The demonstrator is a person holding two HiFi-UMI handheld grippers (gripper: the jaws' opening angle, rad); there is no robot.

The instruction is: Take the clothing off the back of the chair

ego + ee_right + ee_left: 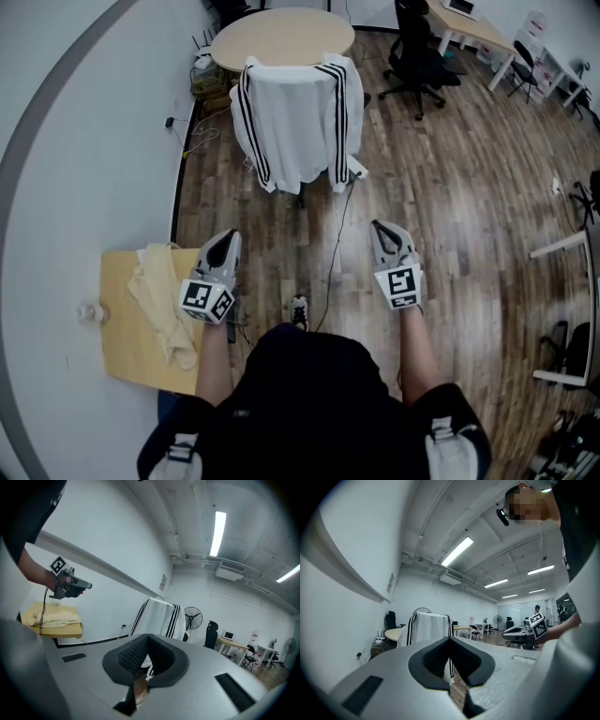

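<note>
Head view: we see the white black-striped jacket [298, 117] draped over the chair [300, 195] back, well ahead of both grippers. Left gripper [228, 236] and right gripper [380, 227]: jaws together, nothing between them.

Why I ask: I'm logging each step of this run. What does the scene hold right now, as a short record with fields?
jacket: white with black stripes, draped over the chair back, untouched
chair: almost wholly covered by the jacket
left gripper: shut, empty, short of the jacket
right gripper: shut, empty, short of the jacket
behind the chair: round table
at the person's left: wooden table bearing a cream cloth
</note>
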